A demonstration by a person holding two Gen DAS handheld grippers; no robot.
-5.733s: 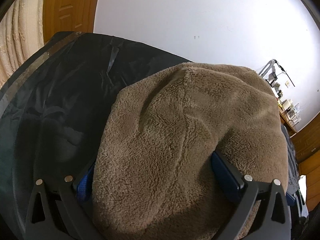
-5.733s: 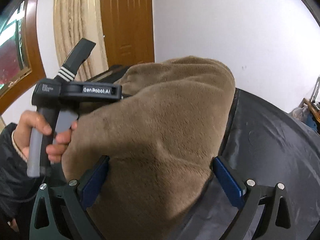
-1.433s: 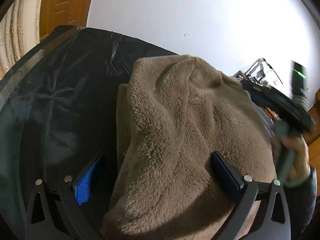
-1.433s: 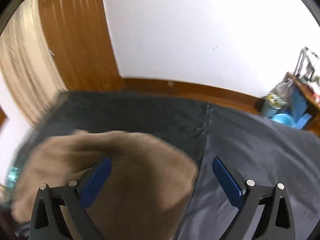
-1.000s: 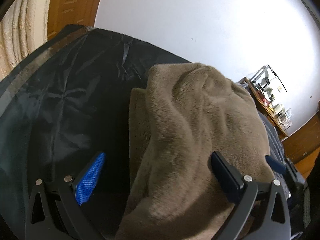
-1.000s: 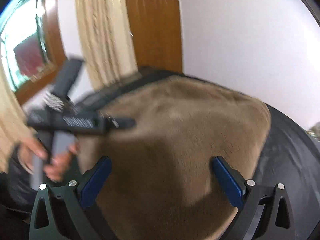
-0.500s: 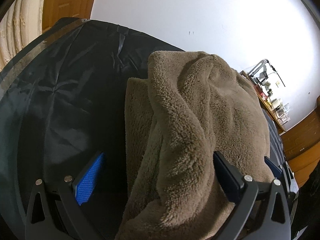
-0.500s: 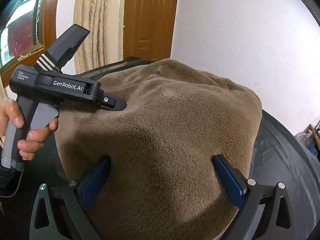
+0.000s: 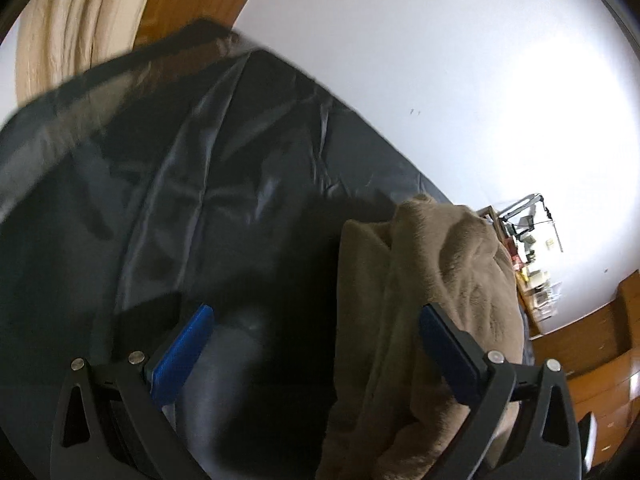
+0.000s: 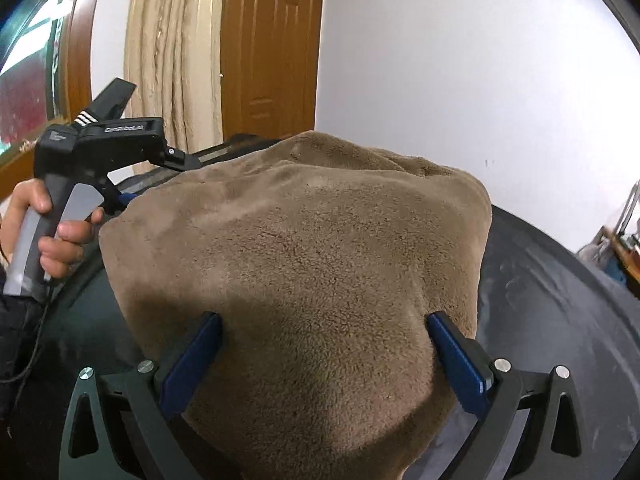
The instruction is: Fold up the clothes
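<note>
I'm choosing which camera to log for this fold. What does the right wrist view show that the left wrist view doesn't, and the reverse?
Only the right wrist view shows the person's hand holding the left gripper's handle, the window frame, and the brown fleece garment filling the open right gripper.

Only the left wrist view shows the left gripper open, the garment beside its right finger, and cluttered shelves.

Both show the garment, the dark cover, curtain and white wall.

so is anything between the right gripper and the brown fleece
Nothing visible does. The brown fleece already fills the gap of the open right gripper, lying on the dark cover, and the left gripper sits off at its far edge.
</note>
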